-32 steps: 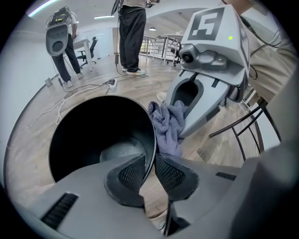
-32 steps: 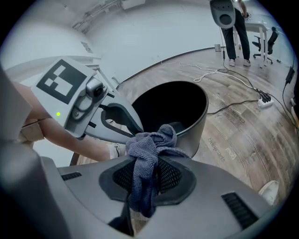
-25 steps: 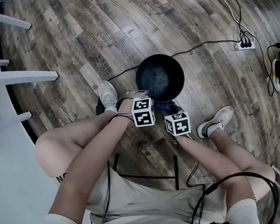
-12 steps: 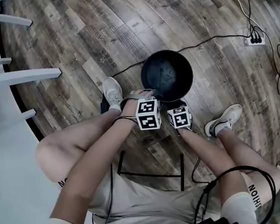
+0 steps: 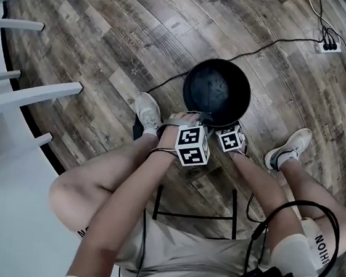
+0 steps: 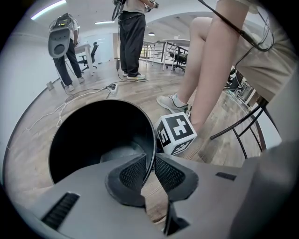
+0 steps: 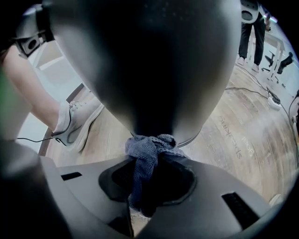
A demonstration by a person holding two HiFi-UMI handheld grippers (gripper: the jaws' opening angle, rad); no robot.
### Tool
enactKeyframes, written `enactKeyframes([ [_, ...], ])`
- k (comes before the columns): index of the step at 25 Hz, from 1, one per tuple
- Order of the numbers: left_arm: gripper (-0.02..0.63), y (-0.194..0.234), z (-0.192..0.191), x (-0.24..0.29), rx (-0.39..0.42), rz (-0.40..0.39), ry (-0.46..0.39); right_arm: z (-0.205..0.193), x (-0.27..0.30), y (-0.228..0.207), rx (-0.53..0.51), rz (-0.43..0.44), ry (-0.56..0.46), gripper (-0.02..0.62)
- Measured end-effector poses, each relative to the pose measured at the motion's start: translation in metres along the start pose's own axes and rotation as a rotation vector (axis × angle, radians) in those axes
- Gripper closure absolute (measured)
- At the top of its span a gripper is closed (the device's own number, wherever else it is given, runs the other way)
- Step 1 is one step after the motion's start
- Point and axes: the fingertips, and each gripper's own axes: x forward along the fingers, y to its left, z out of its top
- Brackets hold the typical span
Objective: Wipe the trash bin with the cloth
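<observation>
The black round trash bin (image 5: 217, 91) stands on the wood floor between the person's feet. My left gripper (image 5: 193, 120) is shut on the bin's near rim; the thin rim (image 6: 150, 140) runs between its ribbed pads (image 6: 133, 172). My right gripper (image 5: 229, 135) sits just right of it, low against the bin's outer side. The right gripper view shows it (image 7: 152, 163) shut on a bunched blue-grey cloth (image 7: 148, 149), which presses on the bin's dark outer wall (image 7: 149, 65) near its base. The cloth is hidden in the head view.
White furniture legs (image 5: 29, 96) stand at the left. A power strip with cables (image 5: 328, 47) lies far right, and one cable runs to the bin. The person's shoes (image 5: 146, 110) (image 5: 289, 151) flank the bin. A black stool frame (image 5: 195, 215) is under the person. People stand behind (image 6: 131, 37).
My right gripper has sunk with the cloth down the bin's outer side, and the cloth is no longer seen from above. The left gripper keeps its hold on the rim.
</observation>
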Motion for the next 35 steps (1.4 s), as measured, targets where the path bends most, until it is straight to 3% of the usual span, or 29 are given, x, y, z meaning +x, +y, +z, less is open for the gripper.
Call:
enactKeyframes([
  [7,0.537,0.000,-0.002,0.002,-0.003,0.008,0.007,-0.012,0.006,-0.010,0.034,-0.001,0.056,0.518],
  [10,0.537,0.001,0.001,0.003,-0.011,0.019,0.007,-0.015,-0.013,-0.007,0.079,0.029,0.046,0.518],
  [18,0.537,0.001,0.008,0.009,-0.070,0.038,0.020,-0.004,-0.078,-0.005,0.060,0.077,-0.016,0.518],
  [23,0.538,0.000,0.017,0.015,-0.144,0.057,0.023,0.009,-0.109,0.002,0.076,0.095,-0.056,0.518],
  [30,0.538,-0.005,0.037,0.025,-0.320,0.077,0.020,0.026,-0.147,0.025,0.035,0.125,-0.101,0.518],
  [35,0.538,-0.013,0.038,0.021,-0.265,0.036,-0.021,0.030,-0.169,0.034,0.051,0.145,-0.121,0.518],
])
